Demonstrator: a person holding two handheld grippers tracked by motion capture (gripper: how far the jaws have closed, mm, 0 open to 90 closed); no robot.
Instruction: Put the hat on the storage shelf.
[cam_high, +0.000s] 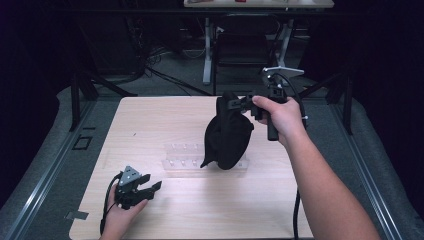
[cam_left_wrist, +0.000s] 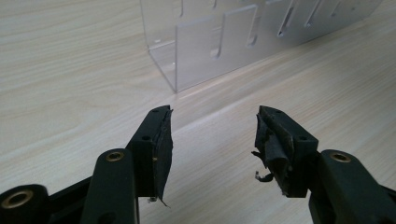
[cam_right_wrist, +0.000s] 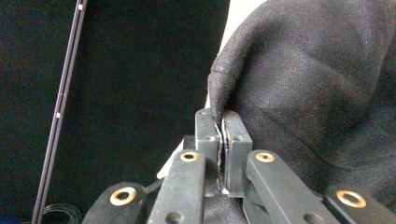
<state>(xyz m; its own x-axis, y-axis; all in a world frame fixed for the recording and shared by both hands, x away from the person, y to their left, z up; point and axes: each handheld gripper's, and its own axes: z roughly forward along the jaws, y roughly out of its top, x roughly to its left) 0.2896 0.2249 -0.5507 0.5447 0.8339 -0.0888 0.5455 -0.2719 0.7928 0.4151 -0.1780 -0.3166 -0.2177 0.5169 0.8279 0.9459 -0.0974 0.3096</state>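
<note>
A light wooden table (cam_high: 150, 125) is standing on a grey floor (cam_high: 45, 165), its pale grain running across the top. A clear plastic rack (cam_high: 182, 160) is lying directly on the table near its middle, its slotted walls showing up close in the left gripper view (cam_left_wrist: 224, 42). A small dark speck (cam_high: 134, 134) is sitting on the wood toward the far left part, well apart from the rack. The table's near edge is lying just in front of the person's forearms.

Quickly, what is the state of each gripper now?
Left gripper: open, holding nothing.
Right gripper: shut on the black cloth.
</note>
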